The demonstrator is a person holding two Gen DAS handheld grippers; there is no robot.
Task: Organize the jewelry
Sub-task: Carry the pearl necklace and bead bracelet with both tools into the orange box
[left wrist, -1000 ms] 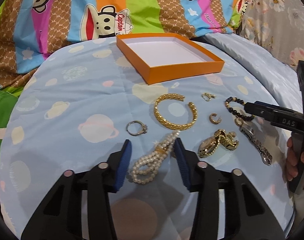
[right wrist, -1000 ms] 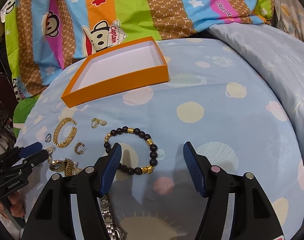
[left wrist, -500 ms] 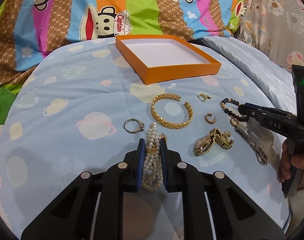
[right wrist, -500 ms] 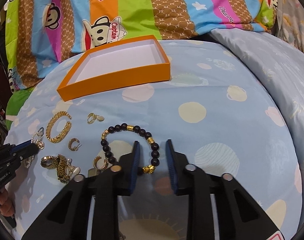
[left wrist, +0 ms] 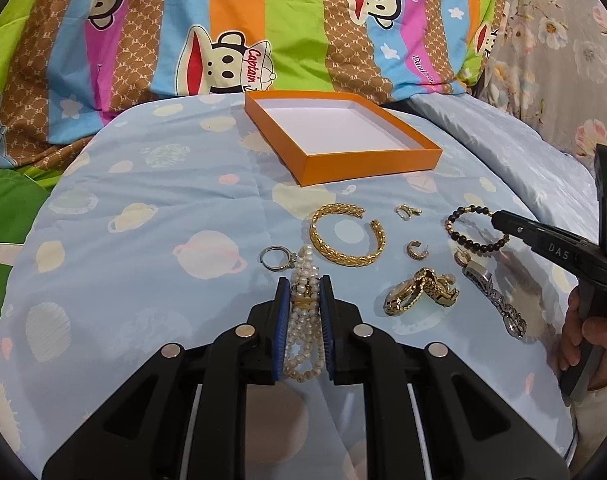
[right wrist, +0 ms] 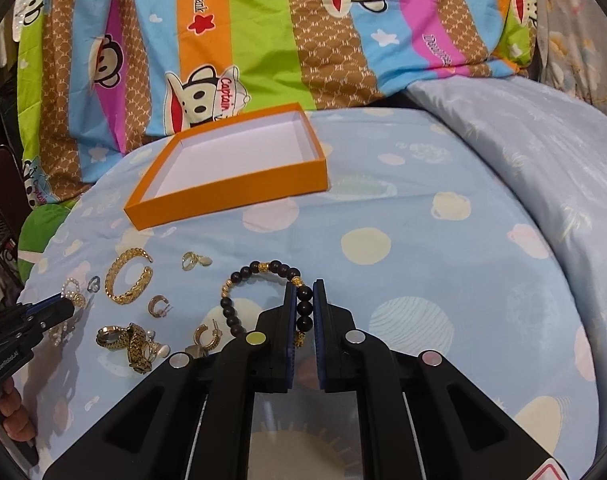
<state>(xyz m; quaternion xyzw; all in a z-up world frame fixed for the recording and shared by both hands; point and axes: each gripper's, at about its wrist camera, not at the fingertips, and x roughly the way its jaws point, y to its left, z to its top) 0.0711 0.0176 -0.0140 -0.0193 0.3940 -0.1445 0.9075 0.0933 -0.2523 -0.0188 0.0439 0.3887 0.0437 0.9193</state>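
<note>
Left gripper (left wrist: 303, 312) clamped on pearl bracelet (left wrist: 303, 320); right gripper (right wrist: 303, 312) closing on dark bead bracelet (right wrist: 263, 292), beads between pads. Both near side of orange box (left wrist: 367, 168), on bed. Lift straight, clear box wall before release. Gold bangle (left wrist: 345, 234), ring (left wrist: 277, 258), watch (left wrist: 419, 292) between grippers and box: risk of snagging.

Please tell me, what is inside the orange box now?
The orange box shows only its bare white floor; no jewelry lies inside. In both views the near wall hides a thin strip of floor just behind it.
</note>
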